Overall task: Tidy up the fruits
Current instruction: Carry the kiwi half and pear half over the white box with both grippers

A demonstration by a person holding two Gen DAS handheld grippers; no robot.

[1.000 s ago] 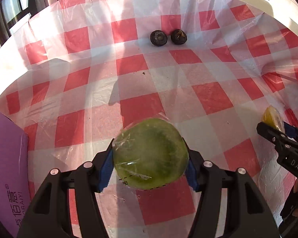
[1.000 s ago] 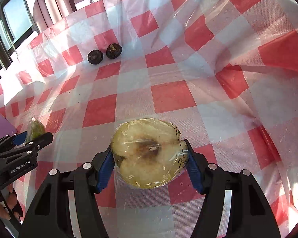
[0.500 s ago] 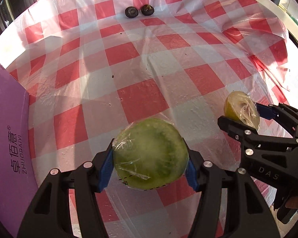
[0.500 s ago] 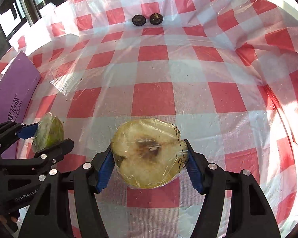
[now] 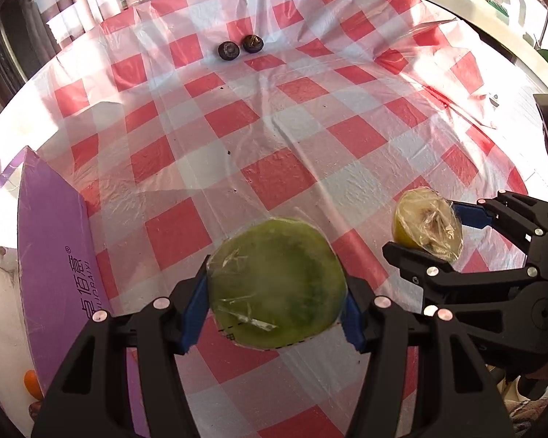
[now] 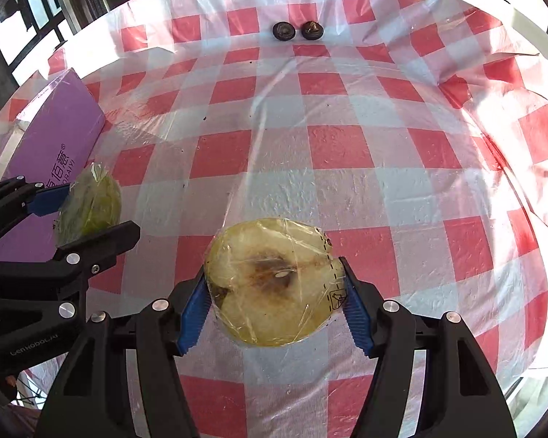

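My left gripper (image 5: 274, 295) is shut on a green fruit half (image 5: 276, 283) wrapped in cling film, held above the red-and-white checked tablecloth (image 5: 281, 175). My right gripper (image 6: 274, 292) is shut on a film-wrapped yellow fruit half (image 6: 270, 284) with a brown core, cut face toward the camera. Each gripper shows in the other's view: the right one (image 5: 429, 228) with its yellow half (image 5: 425, 224) at the right, the left one (image 6: 87, 211) with its green half (image 6: 89, 206) at the left. Two small dark round fruits (image 5: 239, 46) (image 6: 297, 31) lie side by side at the far edge.
A purple box (image 5: 54, 255) (image 6: 51, 146) with white lettering lies at the left of the table. An orange fruit (image 5: 31, 383) peeks out below the box's near corner. The cloth is creased and bunched at the far right (image 6: 500, 91).
Both grippers have pulled back and risen with their fruit halves; the two dark fruits now look farther away, more of the table and the purple box show, and each gripper is fuller in the other's view.
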